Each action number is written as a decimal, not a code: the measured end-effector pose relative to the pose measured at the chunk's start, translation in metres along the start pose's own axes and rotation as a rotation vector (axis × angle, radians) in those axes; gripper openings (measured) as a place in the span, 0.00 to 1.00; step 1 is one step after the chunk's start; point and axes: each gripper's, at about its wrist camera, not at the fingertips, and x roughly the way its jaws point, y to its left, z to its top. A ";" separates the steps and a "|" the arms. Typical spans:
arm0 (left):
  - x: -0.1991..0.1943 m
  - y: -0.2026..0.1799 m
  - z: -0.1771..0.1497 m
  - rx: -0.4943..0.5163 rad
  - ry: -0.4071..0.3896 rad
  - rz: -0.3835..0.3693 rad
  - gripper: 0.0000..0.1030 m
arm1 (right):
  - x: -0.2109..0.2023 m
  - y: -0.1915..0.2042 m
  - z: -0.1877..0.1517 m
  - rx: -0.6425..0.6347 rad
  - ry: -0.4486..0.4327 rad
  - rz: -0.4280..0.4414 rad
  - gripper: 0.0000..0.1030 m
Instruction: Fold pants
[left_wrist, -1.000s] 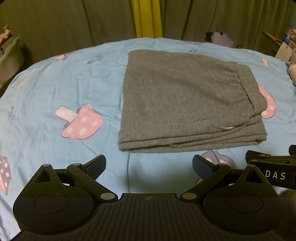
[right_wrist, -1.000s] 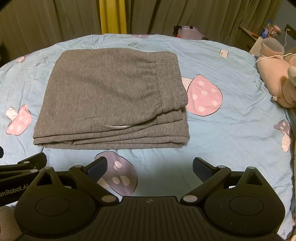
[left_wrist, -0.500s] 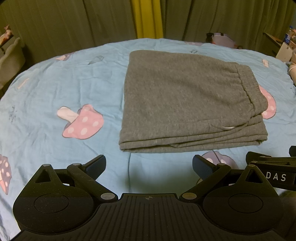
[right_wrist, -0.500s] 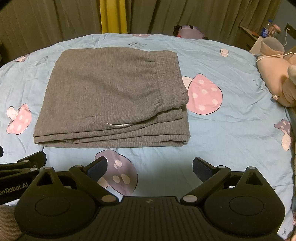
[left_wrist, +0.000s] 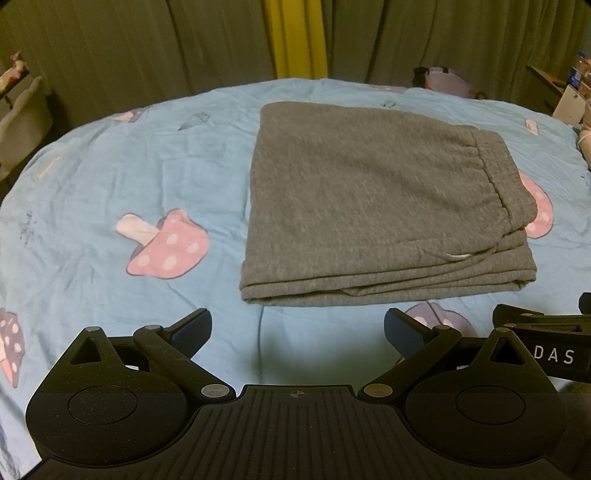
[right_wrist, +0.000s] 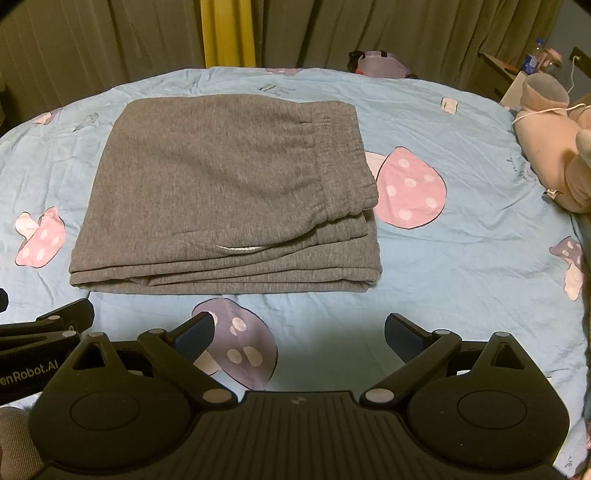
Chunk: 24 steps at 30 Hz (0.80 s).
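The grey pants (left_wrist: 373, 206) lie folded in a flat rectangular stack on the blue mushroom-print bed sheet (left_wrist: 129, 177), waistband on the right side, several layers showing at the near edge. They also show in the right wrist view (right_wrist: 229, 192). My left gripper (left_wrist: 297, 332) is open and empty, held just short of the stack's near edge. My right gripper (right_wrist: 299, 332) is open and empty, also just short of the near edge, to the right of the left one. Neither touches the pants.
A beige plush toy (right_wrist: 554, 162) lies at the bed's right edge. A pink-purple bag (right_wrist: 380, 62) sits at the far edge by the dark curtains (right_wrist: 110, 40). A side table with bottles (right_wrist: 532, 62) stands at the back right.
Both grippers have drawn back slightly and shifted a little; the pants sit slightly farther away in view. The pants have not moved.
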 end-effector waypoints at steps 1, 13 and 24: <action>0.000 0.000 0.000 0.000 -0.001 0.002 1.00 | 0.000 0.000 0.000 0.000 0.000 0.001 0.96; -0.001 0.002 0.001 -0.007 -0.007 0.005 0.99 | 0.000 0.000 0.000 0.001 0.000 0.001 0.96; -0.003 0.000 0.002 -0.010 -0.015 0.009 0.99 | 0.000 0.000 0.000 0.008 -0.002 0.002 0.96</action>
